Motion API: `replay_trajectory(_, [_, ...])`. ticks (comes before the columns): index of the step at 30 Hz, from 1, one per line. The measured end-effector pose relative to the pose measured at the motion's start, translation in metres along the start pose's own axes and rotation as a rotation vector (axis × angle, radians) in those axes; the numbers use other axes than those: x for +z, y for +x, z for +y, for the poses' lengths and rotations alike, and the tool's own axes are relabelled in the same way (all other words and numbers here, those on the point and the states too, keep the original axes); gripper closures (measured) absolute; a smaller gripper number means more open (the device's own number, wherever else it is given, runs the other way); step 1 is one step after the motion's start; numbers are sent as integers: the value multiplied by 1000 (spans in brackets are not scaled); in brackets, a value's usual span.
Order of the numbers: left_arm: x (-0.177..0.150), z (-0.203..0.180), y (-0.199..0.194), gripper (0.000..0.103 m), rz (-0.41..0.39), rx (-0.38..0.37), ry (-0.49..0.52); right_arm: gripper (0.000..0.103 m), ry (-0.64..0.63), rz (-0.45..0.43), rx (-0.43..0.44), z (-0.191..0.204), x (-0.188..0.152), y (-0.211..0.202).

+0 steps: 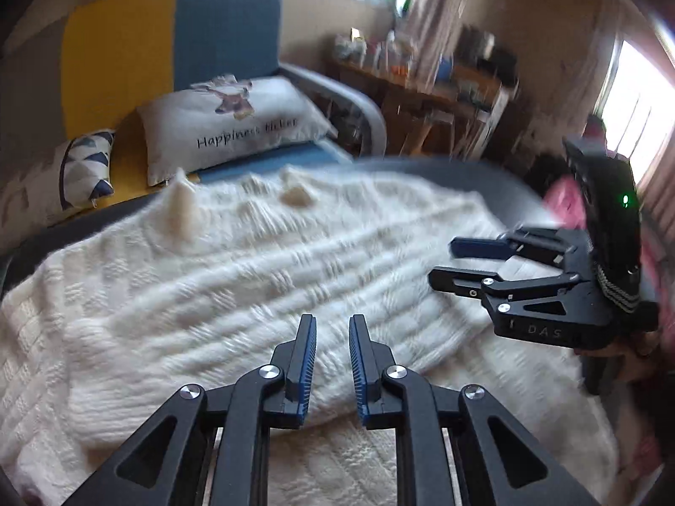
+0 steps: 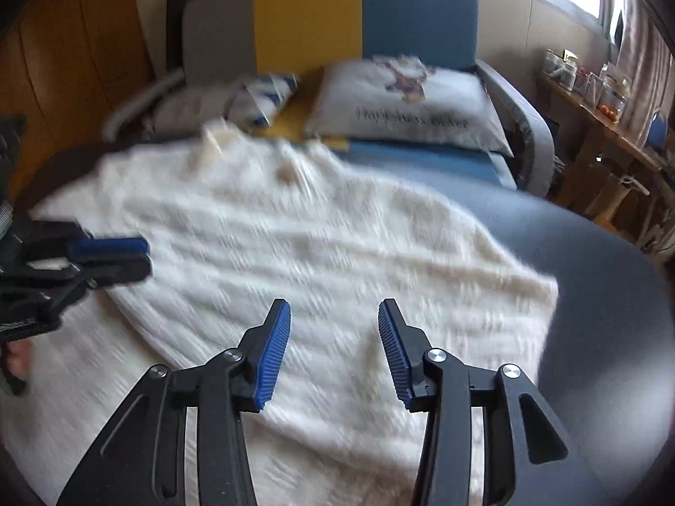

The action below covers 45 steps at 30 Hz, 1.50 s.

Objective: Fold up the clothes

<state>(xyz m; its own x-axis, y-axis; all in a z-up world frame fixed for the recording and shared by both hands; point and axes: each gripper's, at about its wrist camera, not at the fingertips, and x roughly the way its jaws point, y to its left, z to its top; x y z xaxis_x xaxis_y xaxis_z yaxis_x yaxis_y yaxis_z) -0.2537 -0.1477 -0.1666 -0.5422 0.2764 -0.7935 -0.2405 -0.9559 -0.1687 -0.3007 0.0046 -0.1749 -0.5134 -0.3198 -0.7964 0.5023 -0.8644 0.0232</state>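
A cream cable-knit sweater (image 1: 236,261) (image 2: 303,236) lies spread flat on a round grey surface (image 2: 599,295), partly over a thinner white quilted cloth (image 1: 337,459). My left gripper (image 1: 333,329) hovers over the sweater's near edge; its jaws stand a narrow gap apart with nothing between them. It also shows at the left of the right wrist view, the left gripper (image 2: 145,257) low over the knit. My right gripper (image 2: 333,312) is open wide above the sweater, nothing in it. From the left wrist view the right gripper (image 1: 443,259) sits at the sweater's right side, held by a hand.
Beyond the sweater stands a blue and yellow sofa (image 2: 417,12) with a white printed pillow (image 1: 228,122) and a patterned cushion (image 1: 84,168). A cluttered wooden desk (image 1: 443,84) runs along the right wall under the windows. Bare grey surface lies right of the sweater.
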Motion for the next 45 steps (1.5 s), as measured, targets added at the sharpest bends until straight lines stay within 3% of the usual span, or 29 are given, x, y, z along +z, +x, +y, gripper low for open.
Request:
replay_trajectory(1, [-2, -4, 9, 87, 29, 16, 5, 57, 2, 7, -14, -2, -5, 3])
replay_trajectory(3, [-4, -5, 6, 87, 10, 23, -15, 56, 30, 20, -20, -9, -12, 3])
replay_trajectory(6, [2, 2, -6, 87, 5, -6, -73, 56, 88, 16, -23, -25, -12, -15])
replay_trajectory(11, [6, -10, -23, 87, -57, -16, -28, 56, 199, -44, -44, -70, -22, -63])
replay_trajectory(14, [6, -27, -19, 87, -54, -26, 7, 56, 275, -77, 10, -91, -34, -88])
replay_trajectory(17, [2, -36, 2, 87, 16, -16, 23, 56, 217, -71, 32, -82, -41, -95])
replay_trajectory(22, [-5, -34, 11, 87, 22, -17, 1, 56, 111, -27, 33, -54, -44, -71])
replay_trajectory(25, [-2, -30, 11, 87, 32, -27, -12, 56, 107, 93, 26, -53, -53, -40])
replay_trajectory(28, [-4, -31, -6, 87, -9, -20, -22, 56, 191, 48, 44, -65, -58, -52])
replay_trajectory(30, [-9, -34, -22, 87, -50, -39, -21, 54, 268, -59, 101, -71, -63, -82])
replay_trajectory(33, [-24, -39, -33, 87, -62, -93, -45, 54, 327, -102, 120, -69, -84, -108])
replay_trajectory(37, [-51, -50, -34, 87, -30, -106, -33, 54, 297, -94, 149, -42, -111, -121])
replay_trajectory(41, [-70, -51, -26, 87, 5, -87, -57, 54, 320, -93, 142, -36, -112, -105])
replay_trajectory(43, [-71, -48, -26, 87, 9, -94, -75, 54, 335, -67, 127, -39, -107, -91])
replay_trajectory(45, [-70, -44, -24, 87, 11, -109, -105, 55, 368, 17, 105, -46, -109, -73])
